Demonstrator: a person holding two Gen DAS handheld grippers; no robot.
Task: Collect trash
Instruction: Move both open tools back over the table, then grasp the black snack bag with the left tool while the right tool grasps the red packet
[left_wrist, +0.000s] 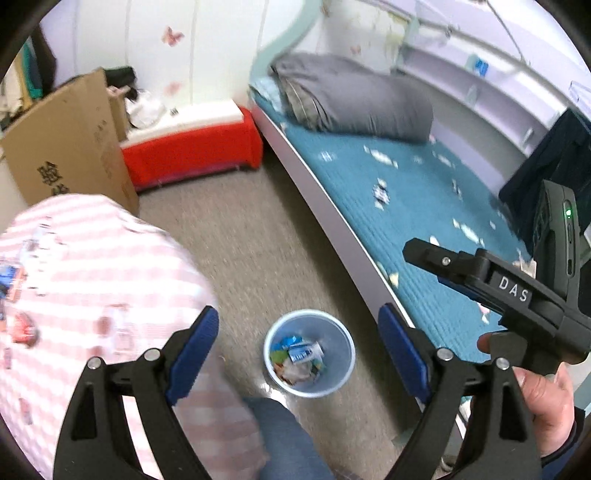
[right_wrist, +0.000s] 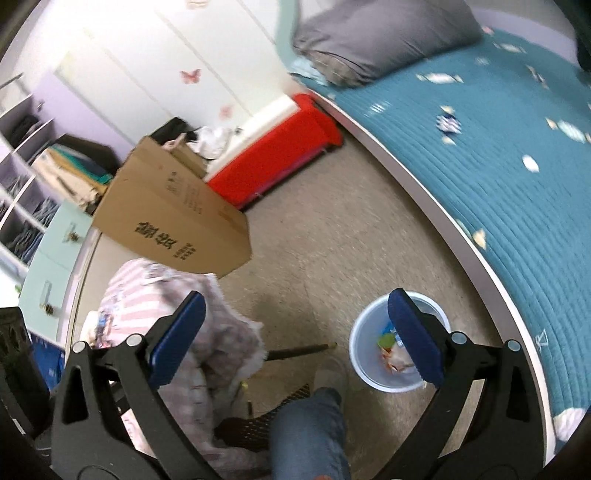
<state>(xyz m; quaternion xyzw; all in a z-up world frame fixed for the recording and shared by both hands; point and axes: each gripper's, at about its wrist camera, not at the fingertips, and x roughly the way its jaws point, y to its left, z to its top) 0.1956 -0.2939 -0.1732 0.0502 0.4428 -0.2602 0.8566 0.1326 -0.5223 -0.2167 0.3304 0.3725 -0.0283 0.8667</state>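
A pale blue trash bin (left_wrist: 309, 352) stands on the carpet beside the bed and holds several crumpled wrappers (left_wrist: 300, 355). It also shows in the right wrist view (right_wrist: 373, 343). A blue-and-white wrapper (left_wrist: 381, 193) lies on the teal bedspread; it also shows in the right wrist view (right_wrist: 448, 123). My left gripper (left_wrist: 299, 332) is open and empty, high above the bin. My right gripper (right_wrist: 295, 317) is open and empty, above the floor left of the bin. The right gripper's body (left_wrist: 517, 291) shows in the left wrist view over the bed edge.
A bed (right_wrist: 498, 166) with a grey pillow (left_wrist: 351, 99) fills the right side. A cardboard box (right_wrist: 173, 214), a red bench (left_wrist: 192, 151) and a pink striped cloth bundle (left_wrist: 92, 295) stand at left. The person's jeans leg (right_wrist: 310, 435) is at the bottom.
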